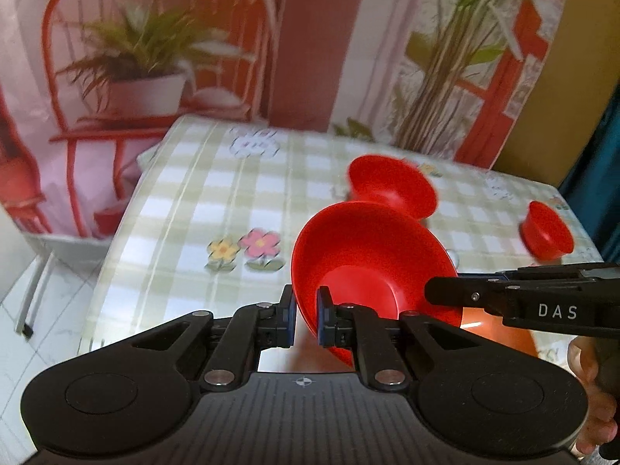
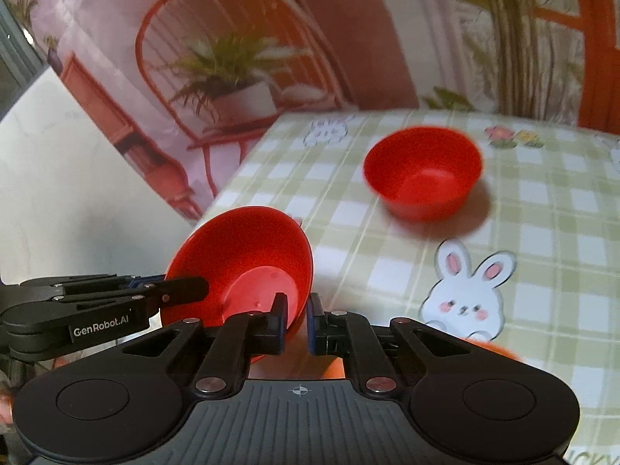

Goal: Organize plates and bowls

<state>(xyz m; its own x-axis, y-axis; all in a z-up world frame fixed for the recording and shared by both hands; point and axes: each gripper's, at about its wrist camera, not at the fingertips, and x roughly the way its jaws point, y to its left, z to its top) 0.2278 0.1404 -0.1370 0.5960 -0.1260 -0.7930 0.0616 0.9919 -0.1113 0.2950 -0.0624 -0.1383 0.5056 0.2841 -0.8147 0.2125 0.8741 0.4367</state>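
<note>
Checked cloth covers the surface (image 2: 542,232). Both tools, left (image 1: 306,319) and right (image 2: 297,323), are closed on the rim of one tilted red bowl (image 1: 368,263) held above it. Unstacked: bowl two (image 2: 424,172), small bowl (image 1: 547,234).

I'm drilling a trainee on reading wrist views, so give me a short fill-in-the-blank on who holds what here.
1. Both grippers pinch the rim of the same tilted red ____.
2. The left gripper and the right gripper grip it from ____ sides.
3. On the checked tablecloth, a second red bowl stands ____, open side up.
4. The animal printed on the cloth near the right gripper is a ____.

Missing words: bowl; opposite; upright; rabbit
</note>
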